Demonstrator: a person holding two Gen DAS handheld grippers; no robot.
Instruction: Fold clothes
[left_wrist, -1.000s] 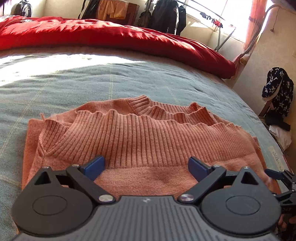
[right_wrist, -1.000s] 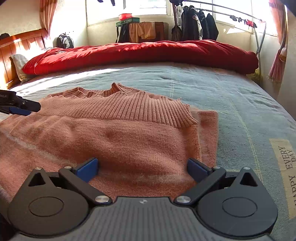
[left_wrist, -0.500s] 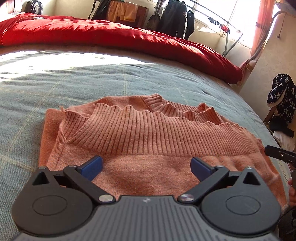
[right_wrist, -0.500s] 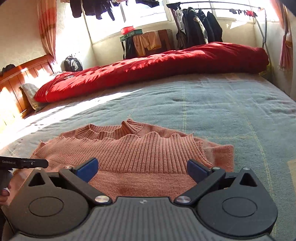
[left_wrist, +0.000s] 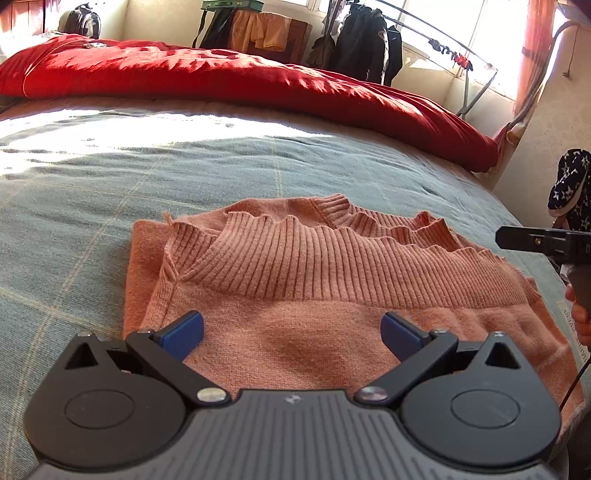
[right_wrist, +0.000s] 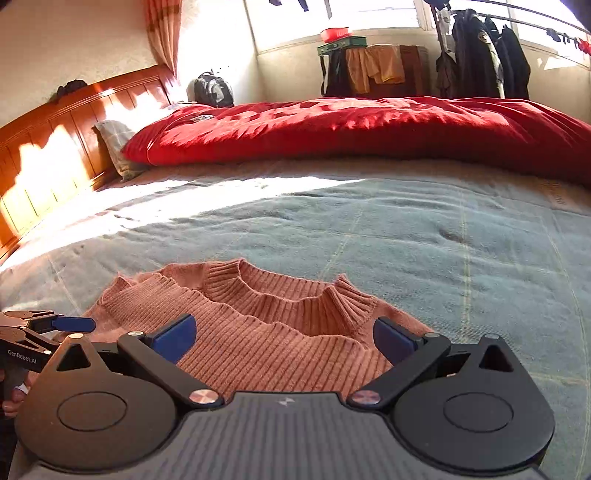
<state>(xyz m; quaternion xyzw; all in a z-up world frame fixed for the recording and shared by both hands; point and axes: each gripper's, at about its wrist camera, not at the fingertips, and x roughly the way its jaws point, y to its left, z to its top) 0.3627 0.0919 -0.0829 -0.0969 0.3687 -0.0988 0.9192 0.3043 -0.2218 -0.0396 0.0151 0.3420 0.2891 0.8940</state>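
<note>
A salmon-pink knit sweater (left_wrist: 314, 288) lies folded on the grey-blue bedspread (left_wrist: 184, 173), its ribbed hem laid over the ribbed collar. My left gripper (left_wrist: 291, 334) hovers open above the near part of the sweater, nothing between its blue pads. In the right wrist view the same sweater (right_wrist: 266, 332) sits below my right gripper (right_wrist: 284, 338), which is also open and holds nothing. The right gripper (left_wrist: 543, 242) shows at the right edge of the left wrist view. The left gripper (right_wrist: 55, 325) shows at the left edge of the right wrist view.
A red duvet (right_wrist: 351, 129) lies bunched along the far side of the bed. A wooden headboard (right_wrist: 55, 136) and a pillow (right_wrist: 114, 144) are at far left. A clothes rack with dark jackets (right_wrist: 480, 55) stands by the window. A star-patterned garment (left_wrist: 570, 184) hangs right.
Both grippers have pulled back and risen from the sweater, so it looks smaller and farther away. The sweater stays folded where it lay.
</note>
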